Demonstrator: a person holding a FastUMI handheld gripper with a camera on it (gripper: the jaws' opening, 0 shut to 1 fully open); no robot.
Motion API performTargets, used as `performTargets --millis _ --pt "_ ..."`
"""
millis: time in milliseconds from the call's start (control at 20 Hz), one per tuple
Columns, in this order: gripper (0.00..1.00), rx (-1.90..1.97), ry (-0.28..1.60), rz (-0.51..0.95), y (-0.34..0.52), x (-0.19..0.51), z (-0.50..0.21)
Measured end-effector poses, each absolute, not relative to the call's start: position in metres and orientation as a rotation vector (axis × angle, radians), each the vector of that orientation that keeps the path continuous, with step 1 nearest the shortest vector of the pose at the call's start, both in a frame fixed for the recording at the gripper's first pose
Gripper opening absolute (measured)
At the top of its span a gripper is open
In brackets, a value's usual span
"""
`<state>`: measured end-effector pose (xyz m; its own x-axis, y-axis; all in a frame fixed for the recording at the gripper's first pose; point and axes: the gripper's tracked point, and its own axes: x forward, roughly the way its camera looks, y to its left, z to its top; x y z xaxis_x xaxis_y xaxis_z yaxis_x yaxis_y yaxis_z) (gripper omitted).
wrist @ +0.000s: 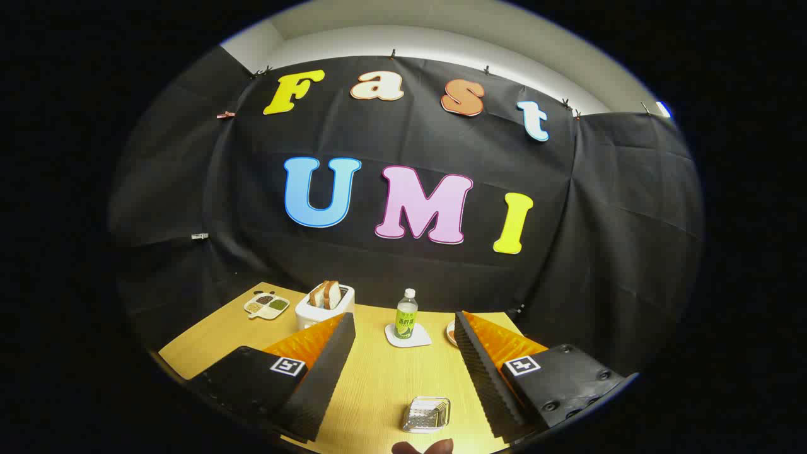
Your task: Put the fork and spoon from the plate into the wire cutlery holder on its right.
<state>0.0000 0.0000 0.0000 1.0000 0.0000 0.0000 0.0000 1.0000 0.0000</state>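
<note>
Wooden tabletop (378, 378) pretty much everywhere under the gripper (403, 340) here; its 2 fingers are spread wide apart with nothing between the pads, just bare light wood in the gap. Each finger carries a small square marker tag on top; can't say more about them than that.

Down low between the fingers, near their base, sits the wire cutlery holder (427, 413); it's a small shiny metal basket standing on the table, not touching either finger, a bit closer to the right one. Can't tell if anything's inside it. Right at the near edge below the holder there's a small dark rounded shape (422, 447); too cut off to say what it is.

Going outward, just ahead of the fingertips and between them: a bottle (406, 314) with a white cap and green label, upright on a white coaster (408, 337). Just beside the right fingertip, a sliver of a plate (451, 332) peeks out, mostly hidden behind that finger; the fork and spoon can't be made out from here.

Beyond the left fingertip sits a white toaster (323, 306) with 2 slices of bread (325, 293) sticking up out of it; further left of that, a small divided dish (267, 305) with a few compartments of darker stuff. Black cloth wall (599, 239) behind all of it.
</note>
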Motion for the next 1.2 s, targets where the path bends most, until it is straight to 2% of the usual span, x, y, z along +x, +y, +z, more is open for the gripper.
performTargets --millis 800,950,1200 --pt "0.98 0.002 0.018 0.007 0.004 -0.001 -0.007" --pt "0.98 0.011 0.066 0.066 0.023 0.001 -0.021" --pt "0.98 0.045 0.255 0.227 0.076 0.001 -0.068"
